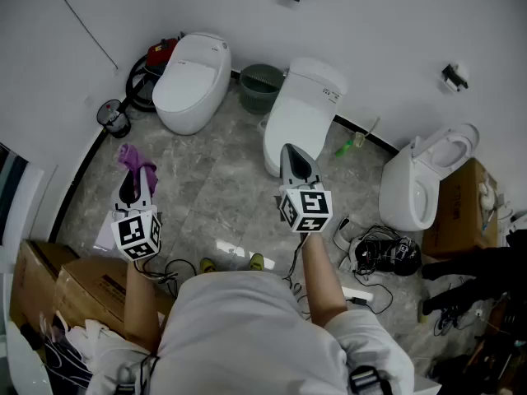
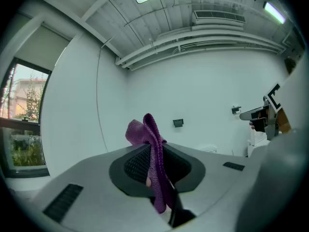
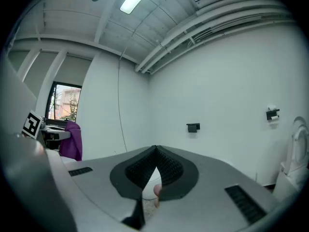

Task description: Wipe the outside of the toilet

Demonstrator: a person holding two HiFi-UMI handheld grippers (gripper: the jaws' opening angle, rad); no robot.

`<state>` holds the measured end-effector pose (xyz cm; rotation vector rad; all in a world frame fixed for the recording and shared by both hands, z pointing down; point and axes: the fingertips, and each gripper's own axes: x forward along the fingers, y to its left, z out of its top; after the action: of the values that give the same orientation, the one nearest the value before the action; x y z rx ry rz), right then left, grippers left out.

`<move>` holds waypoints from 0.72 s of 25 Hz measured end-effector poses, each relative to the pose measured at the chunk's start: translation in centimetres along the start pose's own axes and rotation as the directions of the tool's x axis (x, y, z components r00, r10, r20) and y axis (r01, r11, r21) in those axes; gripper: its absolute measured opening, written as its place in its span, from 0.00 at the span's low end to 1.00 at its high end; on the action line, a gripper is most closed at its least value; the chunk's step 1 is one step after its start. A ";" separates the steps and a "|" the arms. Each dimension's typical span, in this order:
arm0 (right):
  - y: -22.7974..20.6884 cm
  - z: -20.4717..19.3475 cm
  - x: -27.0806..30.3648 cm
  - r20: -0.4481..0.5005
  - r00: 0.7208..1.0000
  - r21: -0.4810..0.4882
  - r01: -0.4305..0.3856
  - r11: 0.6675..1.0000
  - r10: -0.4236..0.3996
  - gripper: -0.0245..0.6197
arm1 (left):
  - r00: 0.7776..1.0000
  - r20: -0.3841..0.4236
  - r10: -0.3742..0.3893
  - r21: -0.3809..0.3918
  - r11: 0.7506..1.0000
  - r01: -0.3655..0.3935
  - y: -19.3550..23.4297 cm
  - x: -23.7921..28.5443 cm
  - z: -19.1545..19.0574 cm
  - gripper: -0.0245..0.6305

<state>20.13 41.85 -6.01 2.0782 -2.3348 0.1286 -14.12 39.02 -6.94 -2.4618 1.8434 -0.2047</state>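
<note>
In the head view the person stands on a grey stone floor (image 1: 222, 196) facing three white toilets along a curved wall. The left gripper (image 1: 137, 178) is held low over the floor with a purple cloth (image 1: 130, 156) bunched at its tip. The right gripper (image 1: 290, 151) points at the middle toilet (image 1: 300, 109), whose lid is down. This looks like the one to be wiped, though that is a guess. The cloth is well apart from every toilet, so no wiping appears to be under way and the whole outside is left to do. The middle toilet's shell looks smooth, glossy and clean from here; any dirt is too small to tell. A second closed toilet (image 1: 193, 81) stands to the left, a third toilet (image 1: 420, 183) with its lid up to the right, a green bin (image 1: 260, 85) sits between the first two, and a green spray bottle (image 1: 349, 147) lies by the wall.

In the left gripper view the left gripper (image 2: 155, 154) has its jaws pressed together on the purple cloth (image 2: 143, 132), which stands up above them and hangs below.

In the right gripper view the right gripper (image 3: 155, 151) has its jaw tips meeting with nothing held; a little white shows through the gap beneath them.
</note>
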 end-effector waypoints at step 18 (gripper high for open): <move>2.7 0.2 -0.6 0.008 0.999 0.020 -0.040 0.999 0.040 0.05 | 1.000 -0.001 0.011 0.004 1.000 -0.011 1.6 -2.0 0.2 0.14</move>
<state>17.52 42.77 -6.40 2.0450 -2.3909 0.1456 -16.14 40.49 -7.44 -2.4495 1.8545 -0.2090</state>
